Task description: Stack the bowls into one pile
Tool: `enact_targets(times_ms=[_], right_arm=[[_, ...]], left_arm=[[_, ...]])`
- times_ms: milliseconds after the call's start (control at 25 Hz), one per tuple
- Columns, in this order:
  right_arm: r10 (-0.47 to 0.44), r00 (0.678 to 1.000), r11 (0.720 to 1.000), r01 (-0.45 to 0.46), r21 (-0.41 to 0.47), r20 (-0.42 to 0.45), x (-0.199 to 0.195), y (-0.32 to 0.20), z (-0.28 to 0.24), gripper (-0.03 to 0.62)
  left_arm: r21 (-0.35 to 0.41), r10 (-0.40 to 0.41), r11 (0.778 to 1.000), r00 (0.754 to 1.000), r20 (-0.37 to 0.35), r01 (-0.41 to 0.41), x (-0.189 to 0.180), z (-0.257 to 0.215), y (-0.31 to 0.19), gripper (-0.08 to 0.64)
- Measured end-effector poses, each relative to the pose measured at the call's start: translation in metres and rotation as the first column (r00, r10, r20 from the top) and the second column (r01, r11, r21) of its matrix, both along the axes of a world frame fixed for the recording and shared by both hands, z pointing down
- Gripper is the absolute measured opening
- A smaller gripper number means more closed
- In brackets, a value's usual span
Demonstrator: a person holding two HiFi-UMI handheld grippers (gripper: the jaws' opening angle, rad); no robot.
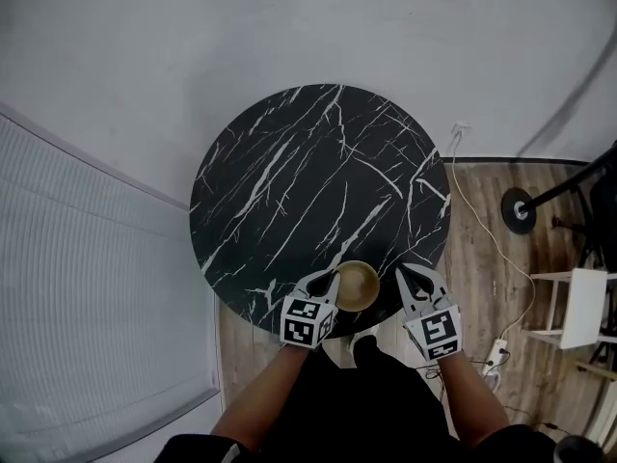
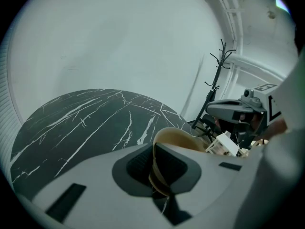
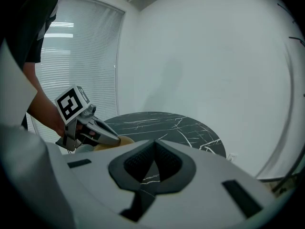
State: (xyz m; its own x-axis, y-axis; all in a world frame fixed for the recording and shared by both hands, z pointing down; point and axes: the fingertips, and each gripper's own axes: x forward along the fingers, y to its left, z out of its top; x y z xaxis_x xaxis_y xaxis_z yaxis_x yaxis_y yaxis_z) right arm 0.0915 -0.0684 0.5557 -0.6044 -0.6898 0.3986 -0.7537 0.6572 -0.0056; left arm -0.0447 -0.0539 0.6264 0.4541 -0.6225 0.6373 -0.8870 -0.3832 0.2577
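One tan round bowl (image 1: 357,285), opening facing up, at the 6 o'clock edge of the black marble round table (image 1: 289,181), its 9 o'clock rim pinched by the left gripper (image 1: 332,279).

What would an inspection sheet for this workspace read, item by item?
Surface: round black marble table.
Job's things: one tan bowl at the near edge; other bowls: nothing seen.
Clutter: nothing seen.
Grippers: left gripper, jaws shut on the bowl's rim; right gripper, jaws shut, empty, beside the bowl.
Cables: white cable and power strip on the floor, right of the table.
Surroundings: white wall, blinds on the left, stand base.
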Motion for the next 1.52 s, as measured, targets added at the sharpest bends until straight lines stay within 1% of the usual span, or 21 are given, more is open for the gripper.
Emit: enact_targets(times_ms=[240,400,680,1000,1160,1320,1440,1520], right_arm=[[0.001,1.0,1.0,-0.001,-0.003,-0.004,0.002,-0.003,0.001,0.01],[-0.001,1.0,1.0,0.001,-0.003,-0.004,0.002,-0.006,-0.001,0.009],[-0.008,1.0,1.0,0.008,0.018,0.002,-0.002,-0.019,-0.008,0.01],[-0.002,1.0,1.0,0.002,0.024,0.007,-0.002,-0.023,-0.013,0.01],[-0.011,1.0,1.0,0.011,0.022,0.004,-0.005,-0.022,-0.013,0.01],[-0.016,1.0,0.999,0.016,0.029,0.003,-0.009,-0.023,-0.017,0.01],[-0.019,1.0,0.999,0.019,0.033,0.009,-0.013,-0.023,-0.02,0.01],[-0.02,1.0,1.0,0.019,0.023,0.01,-0.014,-0.022,-0.02,0.01]], left_arm=[[0.004,0.019,1.0,0.999,0.031,-0.019,0.003,0.007,-0.003,0.029],[-0.007,0.029,1.0,0.999,0.031,-0.029,0.004,0.011,-0.003,0.029],[-0.02,0.057,0.998,0.997,0.06,-0.056,0.007,0.017,-0.001,0.035],[-0.022,0.06,0.998,0.996,0.07,-0.059,0.003,0.018,-0.002,0.132],[0.012,0.04,0.999,0.998,0.057,-0.04,-0.002,0.008,-0.006,0.132],[0.046,0.043,0.998,0.998,0.053,-0.045,-0.004,-0.006,-0.009,0.132],[0.095,0.019,0.995,0.999,0.042,-0.022,-0.008,-0.021,-0.014,0.127],[0.144,-0.005,0.99,0.999,0.038,0.0,-0.012,-0.036,-0.02,0.114]])
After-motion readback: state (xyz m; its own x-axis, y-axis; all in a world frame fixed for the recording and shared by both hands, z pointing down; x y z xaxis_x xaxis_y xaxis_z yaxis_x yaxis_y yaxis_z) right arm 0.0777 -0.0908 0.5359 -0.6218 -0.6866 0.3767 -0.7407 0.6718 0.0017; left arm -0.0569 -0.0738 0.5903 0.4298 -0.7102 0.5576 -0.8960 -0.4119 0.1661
